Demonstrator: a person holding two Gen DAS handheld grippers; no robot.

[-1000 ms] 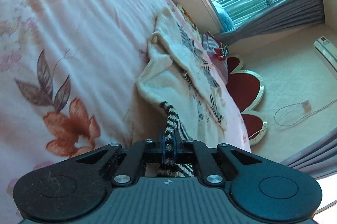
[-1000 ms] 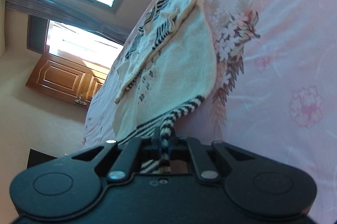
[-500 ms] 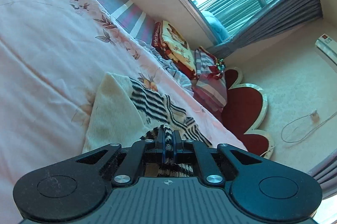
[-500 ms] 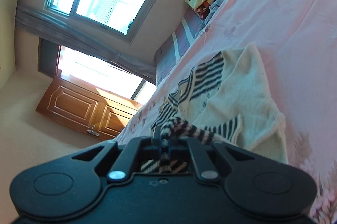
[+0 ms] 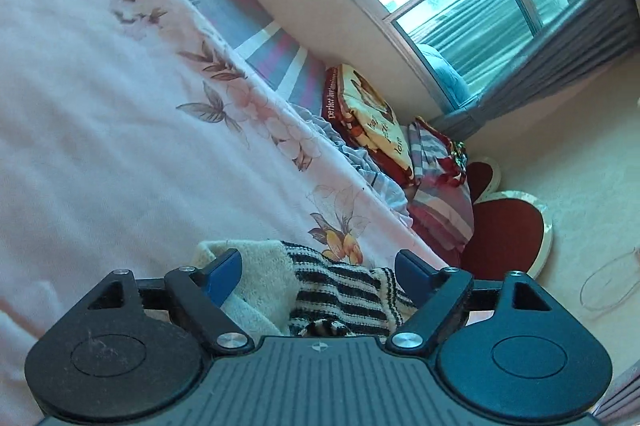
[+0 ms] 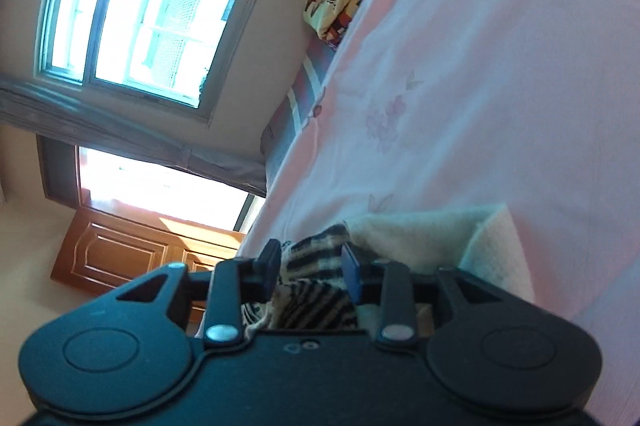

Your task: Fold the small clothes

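A small cream sweater (image 5: 266,268) with black-and-white stripes lies folded over on the pink floral bedsheet (image 5: 100,125). My left gripper (image 5: 318,274) is opening; its blue pads stand wide apart on either side of the striped hem without pressing it. In the right wrist view the sweater (image 6: 432,238) shows its cream fold just beyond my right gripper (image 6: 310,270). That gripper's jaws are also opening, with the bunched striped hem lying loose between them. Most of the garment is hidden under both gripper bodies.
Printed pillows (image 5: 372,121) and a striped cushion (image 5: 436,201) are stacked at the head of the bed by a red headboard (image 5: 504,230). A window and grey curtains lie beyond. A wooden door (image 6: 120,254) stands past the bed's far edge (image 6: 280,193).
Both grippers carried the striped hem forward over the sweater toward the pillows, folding it, then their jaws parted and let go of the hem.
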